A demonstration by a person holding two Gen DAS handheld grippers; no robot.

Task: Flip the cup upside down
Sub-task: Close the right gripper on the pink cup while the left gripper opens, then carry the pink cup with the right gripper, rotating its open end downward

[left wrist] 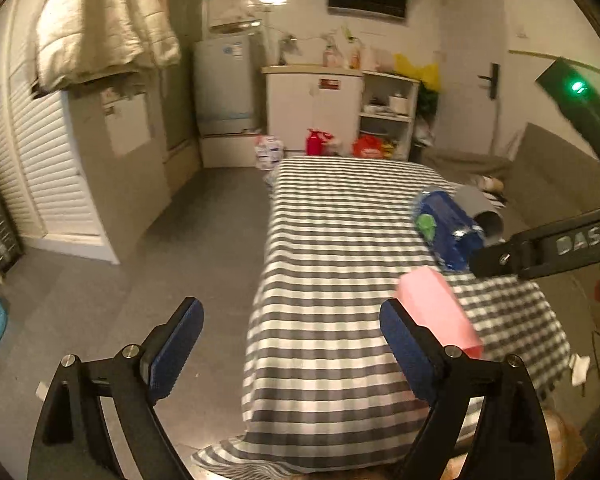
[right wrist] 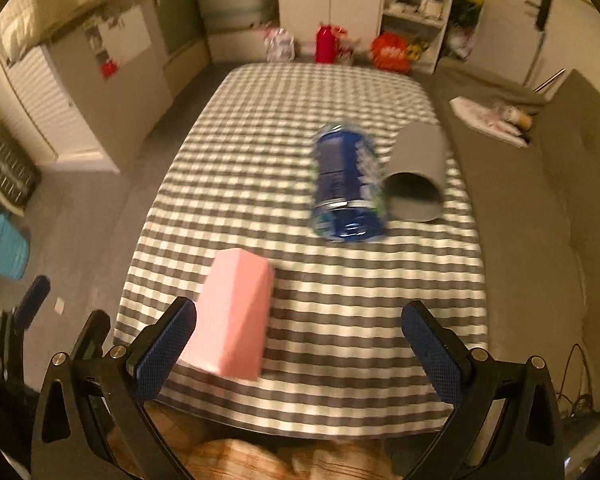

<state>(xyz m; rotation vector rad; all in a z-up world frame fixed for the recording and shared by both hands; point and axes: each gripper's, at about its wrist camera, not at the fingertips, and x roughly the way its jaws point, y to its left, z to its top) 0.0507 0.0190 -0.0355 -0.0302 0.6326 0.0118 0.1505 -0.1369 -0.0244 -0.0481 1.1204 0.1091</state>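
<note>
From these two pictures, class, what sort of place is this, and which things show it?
Probably a small lived-in room at home. A fridge stands by a white cupboard, a quilt hangs up high, and a table with a checked cloth fills the middle.

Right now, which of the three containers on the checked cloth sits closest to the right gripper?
The pink cup, beside the right gripper's left finger. The blue can and grey cup lie farther back, side by side.

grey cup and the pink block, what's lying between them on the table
The blue bottle lies on its side between the pink block and the grey cup, right beside the cup; the right wrist view shows it best. Otherwise only checked cloth.
</note>
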